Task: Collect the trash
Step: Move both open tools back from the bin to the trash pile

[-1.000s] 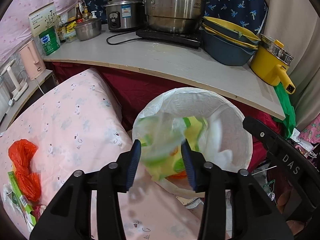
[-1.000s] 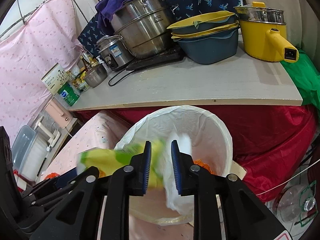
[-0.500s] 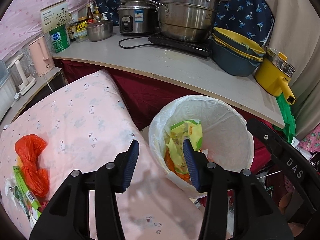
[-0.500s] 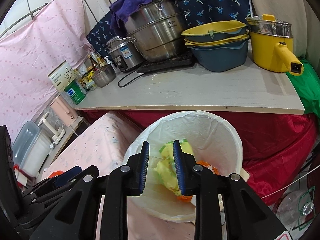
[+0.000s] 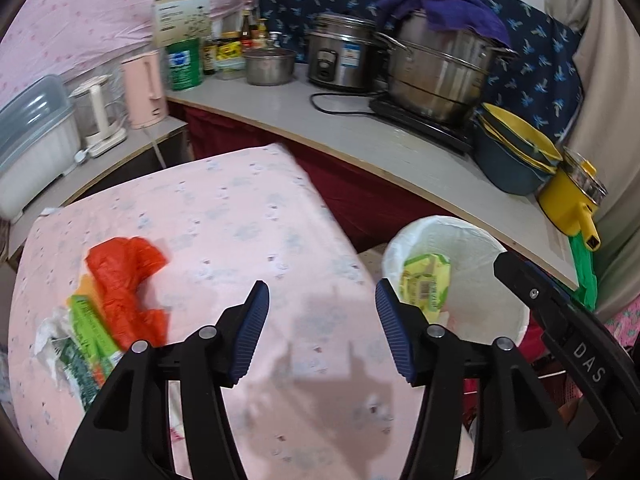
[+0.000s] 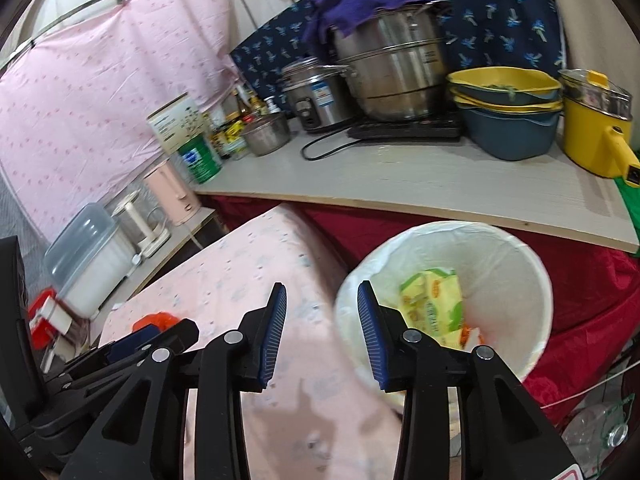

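**Left wrist view: empty jaws, bin loaded, more litter waiting**

Left wrist view: left gripper (image 5: 322, 330) over the pink cloth (image 5: 224, 216), jaws opening and nothing between them. Ahead and to its left, an orange plastic bag (image 5: 128, 284) beside green wrappers (image 5: 86, 336) and crumpled white film, all loose on the cloth — probably the next load, hence the spreading jaws. Ahead and to its right, below the cloth's edge, the white-lined trash bin (image 5: 500, 280) with a yellow-green packet (image 5: 426, 280) already inside, set close against the table so a drop needs little reach.

Right wrist view: right gripper (image 6: 322, 332) likewise empty, jaws opening, with the bin just off its right finger and the same packet resting against the liner. Orange bag barely visible past the other gripper's black frame, on the far left.

Worth noting: thin film and a floppy bag likely call for a bunched pinch rather than an edge grip.
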Available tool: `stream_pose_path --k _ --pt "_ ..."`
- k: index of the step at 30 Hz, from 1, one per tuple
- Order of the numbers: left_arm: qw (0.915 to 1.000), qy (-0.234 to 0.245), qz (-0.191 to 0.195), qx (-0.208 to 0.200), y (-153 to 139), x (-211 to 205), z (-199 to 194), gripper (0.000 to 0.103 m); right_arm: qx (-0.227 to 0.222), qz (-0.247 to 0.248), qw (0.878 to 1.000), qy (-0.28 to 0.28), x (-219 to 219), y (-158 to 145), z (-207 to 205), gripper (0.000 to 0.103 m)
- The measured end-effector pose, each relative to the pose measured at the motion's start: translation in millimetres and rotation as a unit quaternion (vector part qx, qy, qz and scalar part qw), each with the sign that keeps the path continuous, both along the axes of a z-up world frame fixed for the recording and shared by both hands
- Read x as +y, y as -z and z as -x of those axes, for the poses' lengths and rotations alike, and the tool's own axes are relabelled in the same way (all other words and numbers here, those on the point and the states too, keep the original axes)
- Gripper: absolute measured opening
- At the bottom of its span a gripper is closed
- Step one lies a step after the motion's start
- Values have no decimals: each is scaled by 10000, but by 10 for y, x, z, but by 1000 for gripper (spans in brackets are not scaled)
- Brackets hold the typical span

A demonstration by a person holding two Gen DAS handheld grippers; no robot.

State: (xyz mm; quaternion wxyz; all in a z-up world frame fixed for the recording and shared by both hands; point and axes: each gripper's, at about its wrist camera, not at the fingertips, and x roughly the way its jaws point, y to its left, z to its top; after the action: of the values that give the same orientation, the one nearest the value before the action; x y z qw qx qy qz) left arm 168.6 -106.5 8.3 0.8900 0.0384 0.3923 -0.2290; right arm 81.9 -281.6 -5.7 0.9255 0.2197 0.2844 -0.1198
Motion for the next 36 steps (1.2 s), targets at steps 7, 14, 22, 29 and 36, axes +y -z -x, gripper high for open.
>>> stream_pose_path --k 7,14,22,29,36 --pt "9978 -657 52 8 10 733 -64 60 60 111 9983 -572 605 -14 -172 42" --pt "9914 -1297 52 164 104 1495 -140 60 219 221 9928 -1159 1248 39 -346 45" --pt "9807 -1926 106 310 224 2267 -192 60 400 333 9847 -1663 1894 153 -567 49" --pt "9704 -2336 219 570 432 2793 -266 60 636 415 9782 -1935 2281 310 -749 51" --pt "9630 -2550 366 787 622 3101 -357 70 829 505 9728 -2104 2534 451 -992 55"
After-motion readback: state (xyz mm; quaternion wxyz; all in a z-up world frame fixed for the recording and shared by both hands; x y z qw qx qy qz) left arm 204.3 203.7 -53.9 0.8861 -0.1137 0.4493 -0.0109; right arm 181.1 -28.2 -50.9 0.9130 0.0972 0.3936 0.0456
